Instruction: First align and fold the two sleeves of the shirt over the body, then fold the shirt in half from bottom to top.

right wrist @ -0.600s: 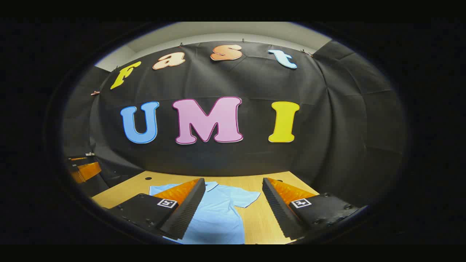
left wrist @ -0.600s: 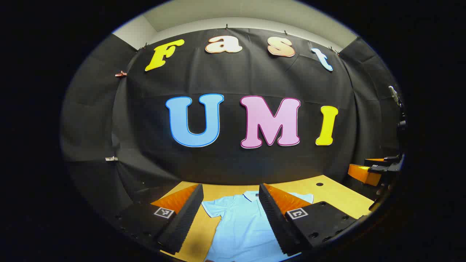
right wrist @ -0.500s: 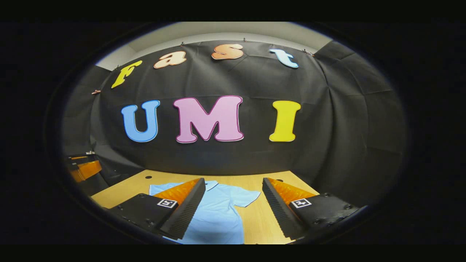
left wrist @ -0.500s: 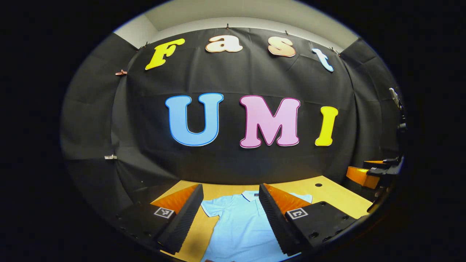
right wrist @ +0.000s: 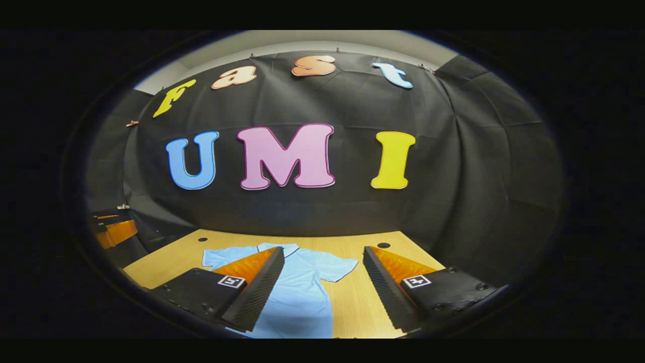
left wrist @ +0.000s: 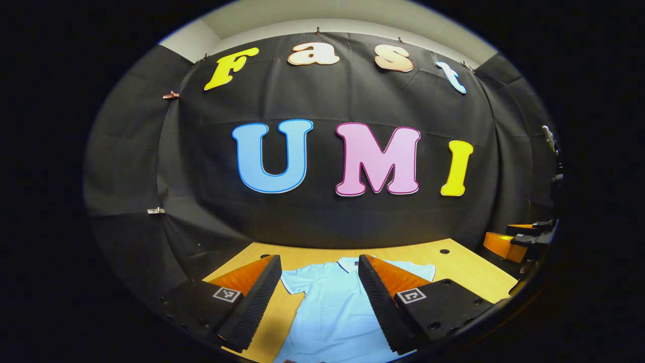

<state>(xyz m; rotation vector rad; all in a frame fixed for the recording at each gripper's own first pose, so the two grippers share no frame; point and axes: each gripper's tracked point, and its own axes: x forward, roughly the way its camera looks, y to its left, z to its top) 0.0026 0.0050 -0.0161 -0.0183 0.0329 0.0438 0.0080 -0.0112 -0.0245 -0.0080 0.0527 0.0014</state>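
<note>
Light-blue shirt (left wrist: 332, 307) flat on the surface (right wrist: 352, 242), sleeves apparently unfolded. Left claw (left wrist: 318, 297) and right claw (right wrist: 322, 290) spread, above the shirt, gripping nothing. Next: lowering toward the sleeves.

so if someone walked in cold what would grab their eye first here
The light blue shirt lies spread flat on the wooden table, collar toward the black cloth wall, both short sleeves out to the sides and unfolded. The left gripper and the right gripper hang open above it, touching nothing.
</note>
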